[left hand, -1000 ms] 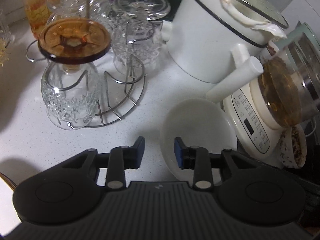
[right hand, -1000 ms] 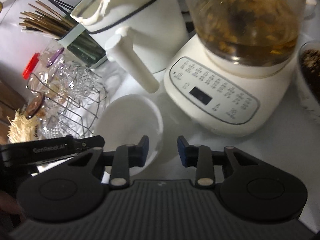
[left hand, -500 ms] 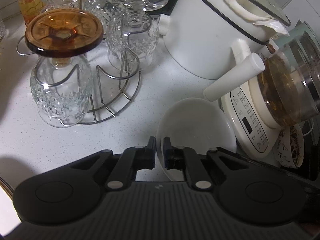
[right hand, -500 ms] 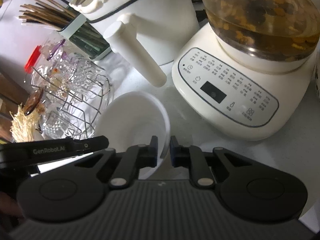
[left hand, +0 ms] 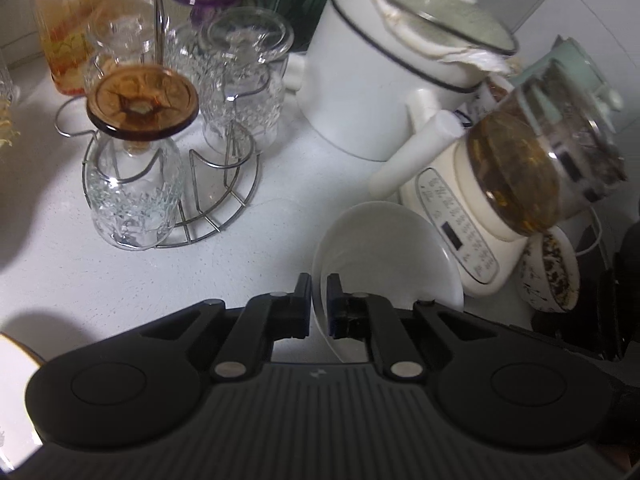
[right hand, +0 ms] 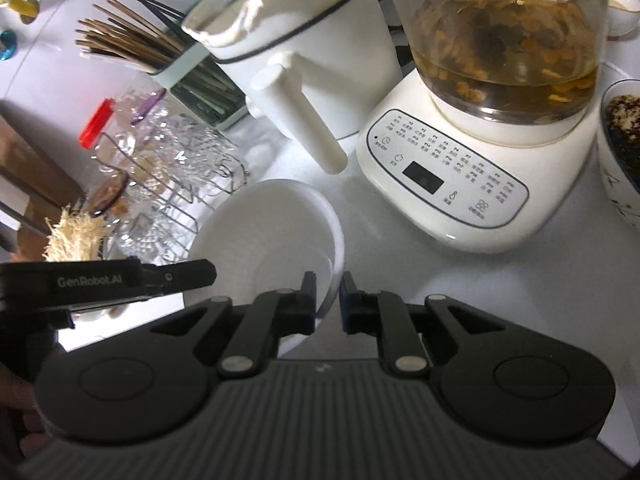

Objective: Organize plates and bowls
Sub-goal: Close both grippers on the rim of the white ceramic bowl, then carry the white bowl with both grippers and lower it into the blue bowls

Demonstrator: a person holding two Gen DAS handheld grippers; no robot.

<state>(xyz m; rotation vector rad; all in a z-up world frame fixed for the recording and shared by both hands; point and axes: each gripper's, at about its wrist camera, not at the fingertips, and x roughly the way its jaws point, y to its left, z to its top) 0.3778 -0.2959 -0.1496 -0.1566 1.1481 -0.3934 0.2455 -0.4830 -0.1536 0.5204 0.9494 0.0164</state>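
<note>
A plain white bowl (left hand: 384, 252) sits tilted on the white counter, close to the kettle base. My left gripper (left hand: 319, 300) is shut on the bowl's left rim. In the right wrist view the same bowl (right hand: 264, 236) shows, and my right gripper (right hand: 328, 296) is shut on its right rim, one finger inside and one outside. The left gripper's body (right hand: 100, 284) shows at the left of that view.
A wire rack with upturned glasses (left hand: 156, 160) stands to the left. A white pot with a long handle (left hand: 392, 88) and a glass kettle on a cream base (right hand: 452, 184) stand behind the bowl. A patterned bowl of dried tea (right hand: 620, 152) is at right. A chopstick holder (right hand: 192, 80) is behind.
Both grippers moved onto the white bowl and closed on its opposite rims. The bowl now looks tipped and lifted a little.
</note>
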